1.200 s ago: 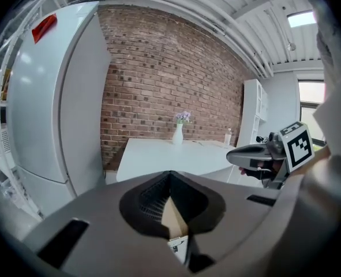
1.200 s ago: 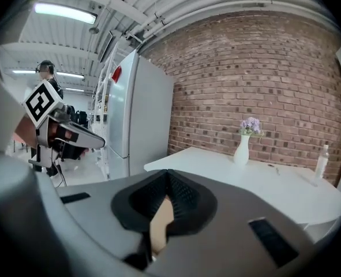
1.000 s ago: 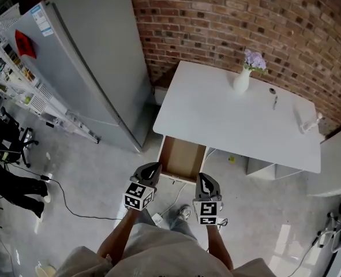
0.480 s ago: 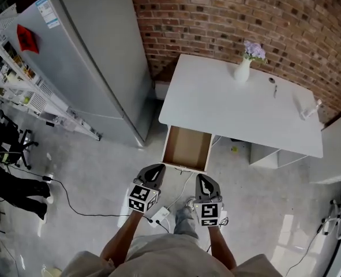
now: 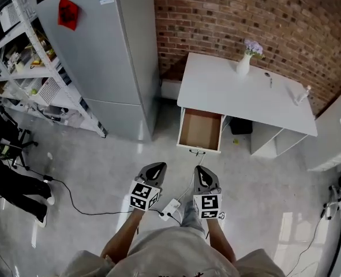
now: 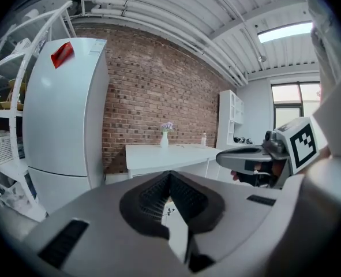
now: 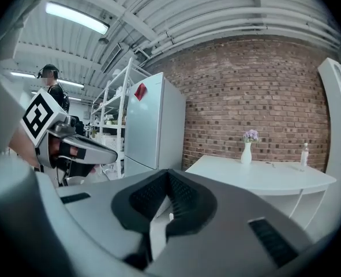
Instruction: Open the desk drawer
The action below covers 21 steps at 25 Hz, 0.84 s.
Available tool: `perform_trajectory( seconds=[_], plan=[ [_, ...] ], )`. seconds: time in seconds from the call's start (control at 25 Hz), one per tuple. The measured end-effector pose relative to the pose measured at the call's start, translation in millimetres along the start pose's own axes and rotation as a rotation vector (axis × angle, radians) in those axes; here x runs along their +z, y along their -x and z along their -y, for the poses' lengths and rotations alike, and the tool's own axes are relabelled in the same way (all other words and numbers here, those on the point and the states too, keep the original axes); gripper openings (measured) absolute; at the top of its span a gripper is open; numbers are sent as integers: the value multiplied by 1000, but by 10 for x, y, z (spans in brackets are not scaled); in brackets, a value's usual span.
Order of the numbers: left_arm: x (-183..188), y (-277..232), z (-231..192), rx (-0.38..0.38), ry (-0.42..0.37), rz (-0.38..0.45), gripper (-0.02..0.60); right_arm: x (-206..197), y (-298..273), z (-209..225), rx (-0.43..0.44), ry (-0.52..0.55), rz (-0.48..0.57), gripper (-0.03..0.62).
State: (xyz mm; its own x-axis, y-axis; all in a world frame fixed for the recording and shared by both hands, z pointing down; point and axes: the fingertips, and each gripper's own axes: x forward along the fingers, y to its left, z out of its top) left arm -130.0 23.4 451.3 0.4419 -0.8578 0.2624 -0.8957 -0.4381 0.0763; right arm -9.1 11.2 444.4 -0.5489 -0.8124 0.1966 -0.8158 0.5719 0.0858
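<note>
Drawer (image 5: 200, 130) stands pulled out under left end of tabletop (image 5: 245, 100), wooden bottom showing, nothing visible inside. Change over last second: person backs off, desk now sits far, strip of floor between drawer front and both tools grows wider. Left hand-held gripper (image 5: 154, 167) and right hand-held gripper (image 5: 203, 172) both closed, empty, side by side near body, well apart from drawer. Judgement: opening looks done; retreat only, nothing left to pull.
</note>
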Motion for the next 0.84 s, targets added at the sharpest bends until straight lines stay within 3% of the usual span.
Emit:
perform_trajectory(
  seconds=[0.36,0.84],
  plan=[
    [-281,926,215,-52,-14,32,11,-106,685,-823,-55,-32,7,17],
    [-438,1176,511,-103,-26,40,11,-69,1035,-991,-99,-8,31,17]
  ],
)
